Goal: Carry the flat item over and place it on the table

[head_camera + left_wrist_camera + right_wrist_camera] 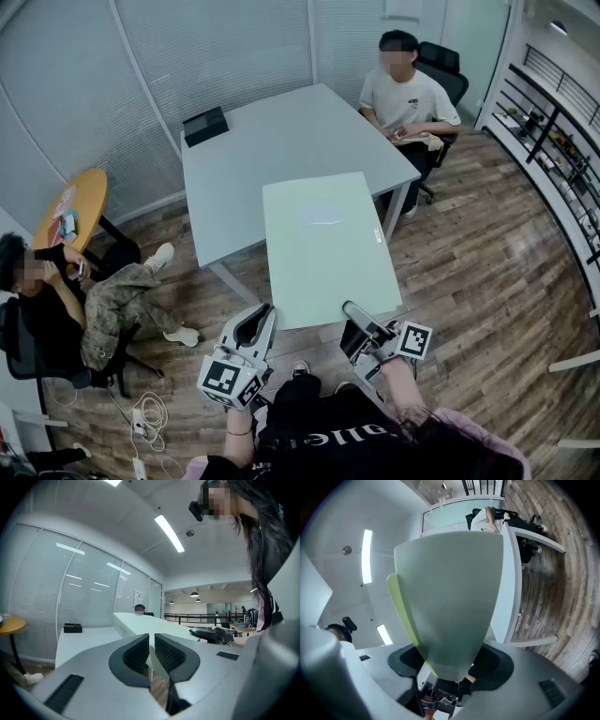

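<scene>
Flat item (pixel 323 248): a pale green panel, held by its near edge. Its far part lies over the near corner of the grey bench (pixel 281 141); its near part juts out over the wood floor (pixel 487 272).
Left gripper (pixel 262 314): fingers closed on the thin edge at the near-left corner.
Right gripper (pixel 361 323): fingers clamped on the near-right edge, with the item standing up between them.
Done so far: the item is lifted and has reached the bench.
Left to do: by my reading, move it further over the top, lower it flat and let go with both grippers.
Head view alone shows: the item's full outline against the bench, both grippers at once, the black box (pixel 205 126) at the far corner, and a seated person (pixel 408 94) at the far side.
Left gripper view alone shows: the item (pixel 140 623) side-on. It seems to ride above the bench top, not on it, though I cannot be sure of contact.
Right gripper view alone shows: the item's (pixel 454 597) lime-green side edge, and how deep it sits in the right gripper (pixel 450 663).
</scene>
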